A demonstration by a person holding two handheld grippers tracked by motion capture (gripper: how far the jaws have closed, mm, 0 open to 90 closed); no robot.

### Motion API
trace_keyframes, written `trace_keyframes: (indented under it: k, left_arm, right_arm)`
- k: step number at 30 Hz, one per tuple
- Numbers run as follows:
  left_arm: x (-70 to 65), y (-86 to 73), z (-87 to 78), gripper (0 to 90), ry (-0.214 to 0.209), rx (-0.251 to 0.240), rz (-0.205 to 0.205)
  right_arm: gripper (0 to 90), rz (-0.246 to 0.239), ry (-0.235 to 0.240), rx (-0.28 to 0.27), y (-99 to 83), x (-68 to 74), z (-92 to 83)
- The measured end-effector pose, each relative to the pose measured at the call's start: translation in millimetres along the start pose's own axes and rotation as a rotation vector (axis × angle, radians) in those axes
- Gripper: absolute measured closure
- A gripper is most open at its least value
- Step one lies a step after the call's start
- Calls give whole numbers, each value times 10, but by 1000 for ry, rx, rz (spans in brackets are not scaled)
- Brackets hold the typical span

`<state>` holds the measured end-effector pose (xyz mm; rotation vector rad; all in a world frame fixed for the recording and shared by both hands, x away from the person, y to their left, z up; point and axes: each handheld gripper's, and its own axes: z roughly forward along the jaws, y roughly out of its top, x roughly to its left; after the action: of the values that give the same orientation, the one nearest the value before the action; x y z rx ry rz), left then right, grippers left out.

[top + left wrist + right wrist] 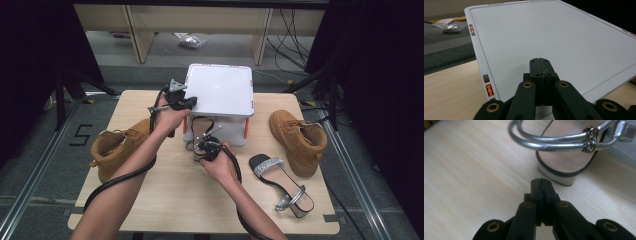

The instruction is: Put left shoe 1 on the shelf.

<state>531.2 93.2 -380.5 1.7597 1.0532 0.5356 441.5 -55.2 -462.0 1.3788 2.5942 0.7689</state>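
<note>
Left boot (116, 148): I see tan suede, rounded toe, padded collar, lying at the desk's left edge, partly under my left forearm.
Floor mark (80, 135): a black "5" on the grey carpet left of the desk.
Desk (175, 200): pale wood grain, smooth, rounded corners.
Left hand-held gripper (540, 60): my black jaws are pressed together with nothing between them, hovering over the near left corner of the box lid; in the high view it sits at (180, 100).
White box (220, 90): matte white plastic, square lid with a raised rim and rounded corners, orange clips on its sides (489, 90); it stands at the desk's far middle.
Right hand-held gripper (541, 182): jaws closed and empty, tips just short of the sandal heel; seen from above at (207, 148).
Near sandal (564, 157): silver metallic straps, a small figure-eight buckle, beige insole, black edging, a pale block heel; it rests on the desk right against the box front, I think.
Second sandal (281, 184): black sole, glittery toe band, silver ankle strap, right of my hand.
Right boot (299, 140): matching tan suede, laced, near the right edge.
</note>
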Motion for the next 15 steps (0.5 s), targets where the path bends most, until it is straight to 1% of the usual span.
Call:
trace_keyframes:
  k: [1,2,3,4,6,7,8,9,10,12,13,14,15]
  left_arm:
    - [1,1,-1,894,0,2,2]
    - [1,3,0,894,-1,3,3]
    - [2,3,0,894,-2,3,2]
    - [4,3,0,895,-2,3,2]
    - [5,0,-1,894,-4,1,0]
    - [1,-4,-1,894,0,-2,0]
    - [1,-4,-1,894,0,-2,0]
    - [-3,-5,-1,894,0,-4,-2]
    - [-6,-5,1,894,1,-6,-5]
    - [-6,-4,2,894,1,-5,-4]
    - [-7,-3,3,895,1,-5,-2]
    - [-6,-3,3,894,-2,-4,0]
    - [-5,-3,4,894,-3,-4,0]
  right_arm:
    - [900,38,-3,4,10,2,51]
    - [900,38,-3,4,10,2,51]
    - [900,32,-2,-16,13,-14,79]
    - [900,25,-2,-16,14,-28,97]
    - [900,32,-1,-19,14,-13,96]
    - [900,20,-9,-33,21,-6,92]
    - [900,20,-9,-33,21,-6,92]
    - [900,69,-11,-39,51,39,57]
    - [900,3,-43,-62,58,7,68]
    - [900,11,-45,-55,82,2,52]
    - [900,24,-49,-50,103,4,41]
    - [900,11,-55,-61,128,-12,44]
    - [900,16,-58,-58,146,-14,43]
